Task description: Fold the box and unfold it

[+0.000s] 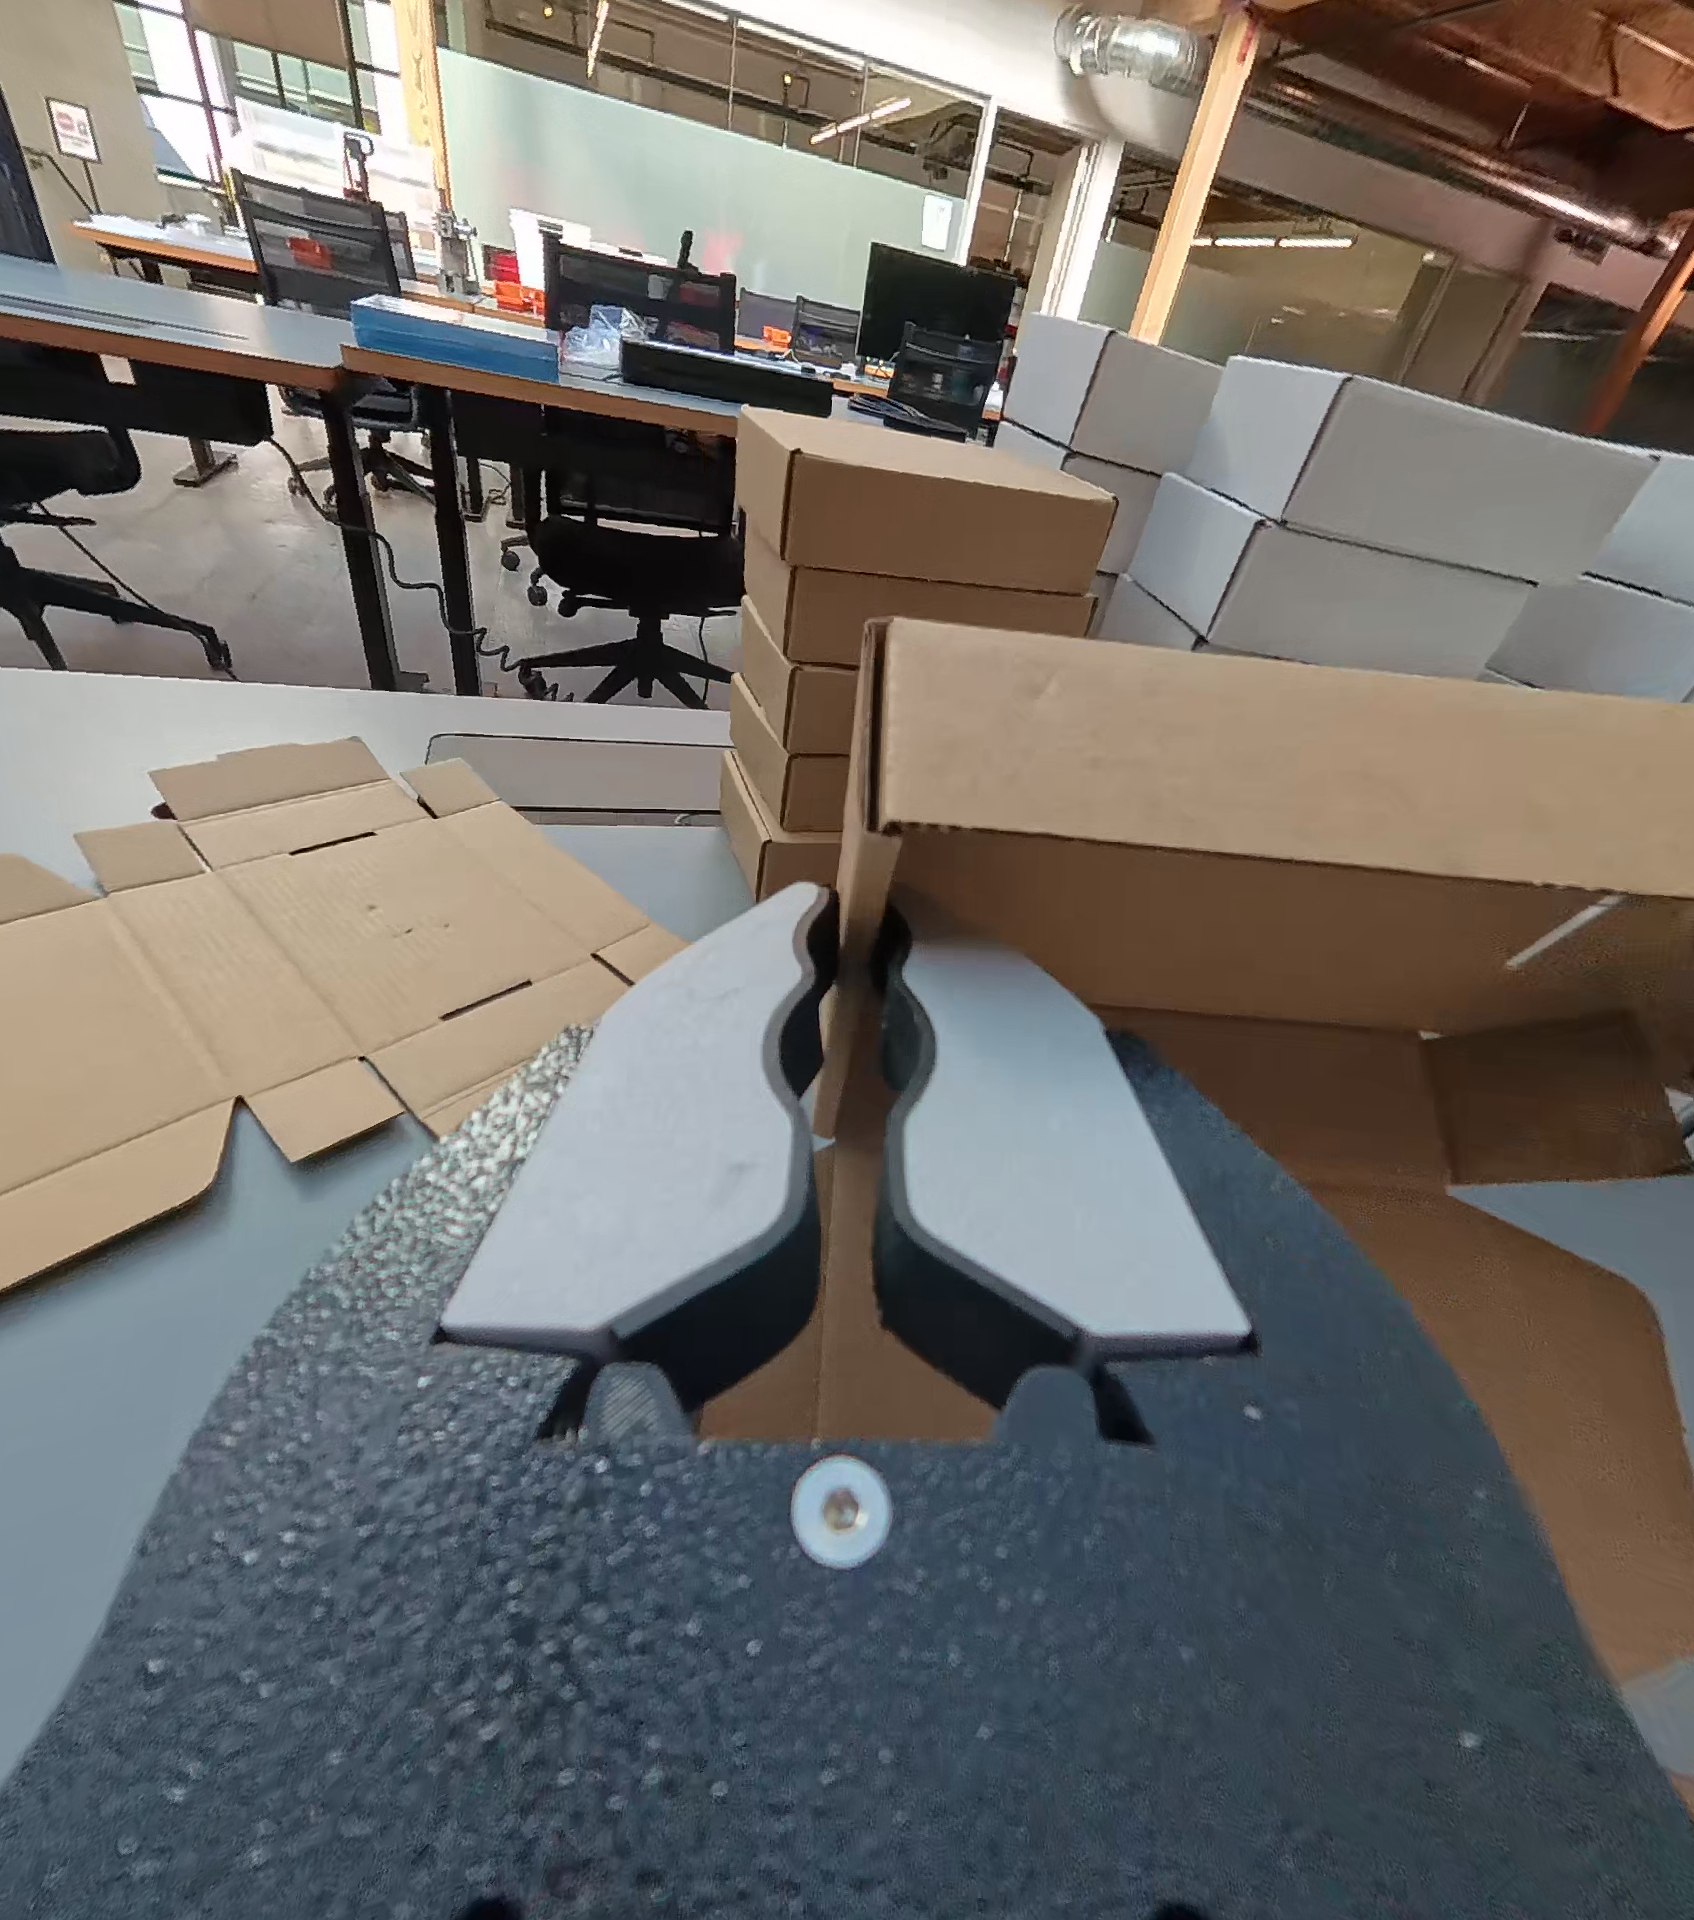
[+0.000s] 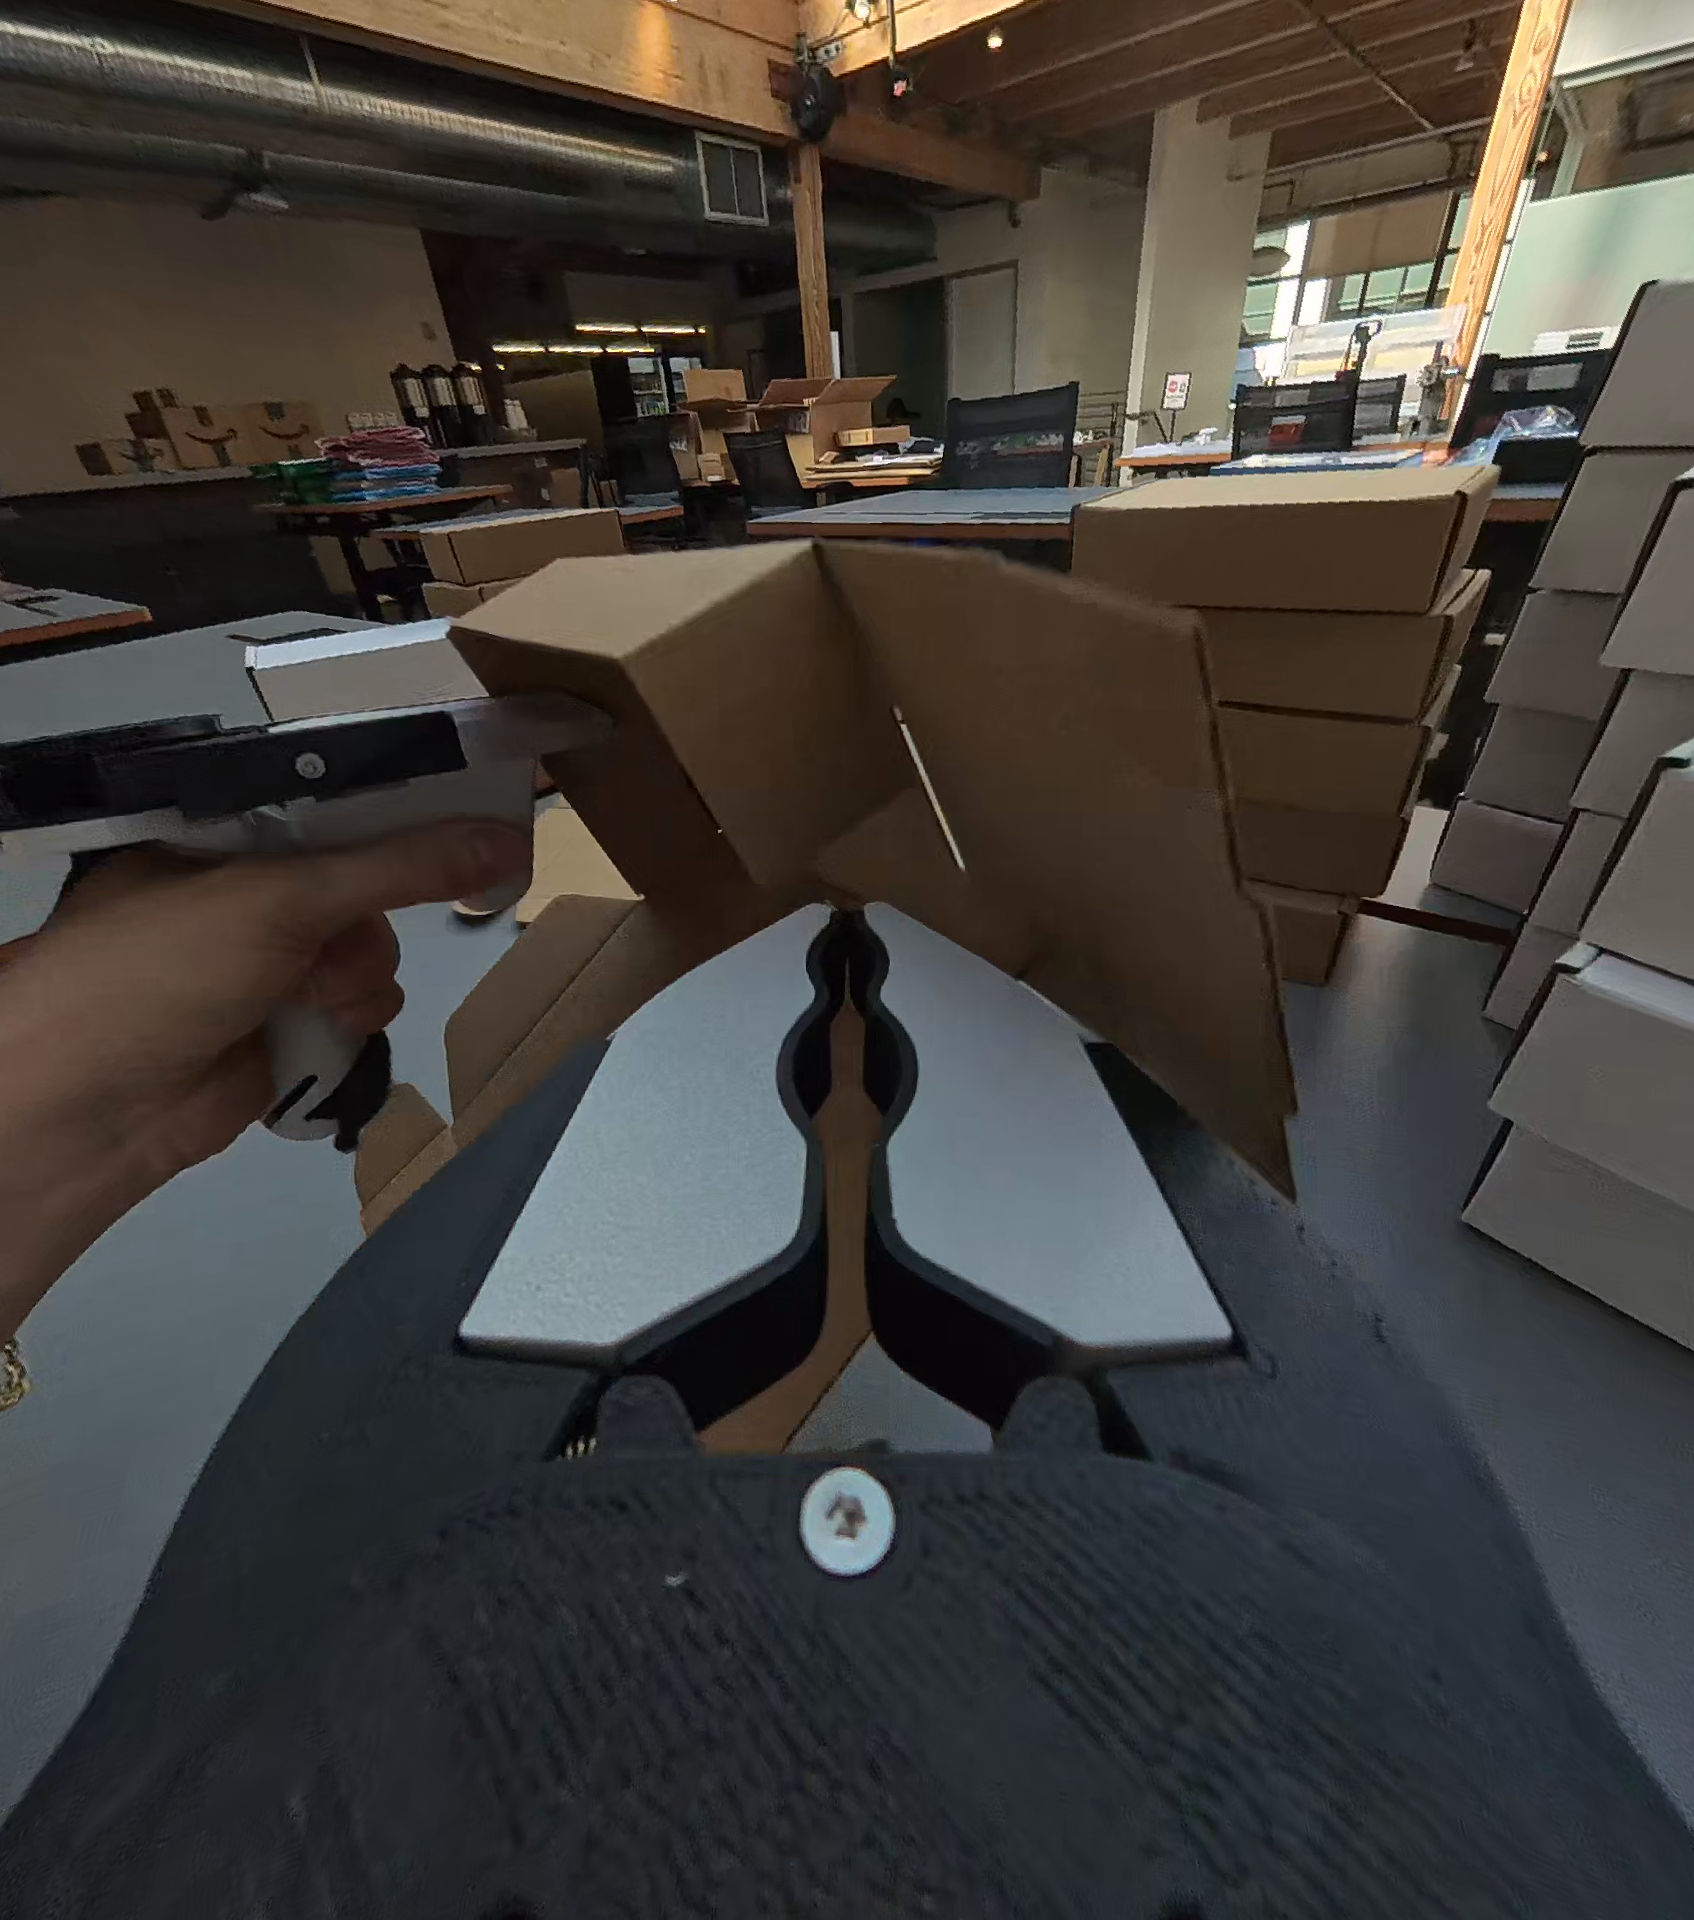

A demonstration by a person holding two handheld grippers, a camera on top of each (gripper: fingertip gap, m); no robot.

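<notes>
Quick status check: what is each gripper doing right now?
Left gripper: closed on a side flap of the brown box.
Right gripper: closed on the same box's bottom edge.

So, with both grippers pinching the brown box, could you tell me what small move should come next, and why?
Probably keep both grips and swing the panel over: the left gripper pinches an upright wall of the box, the right gripper is shut on a flap, and the box is only half formed.
</notes>
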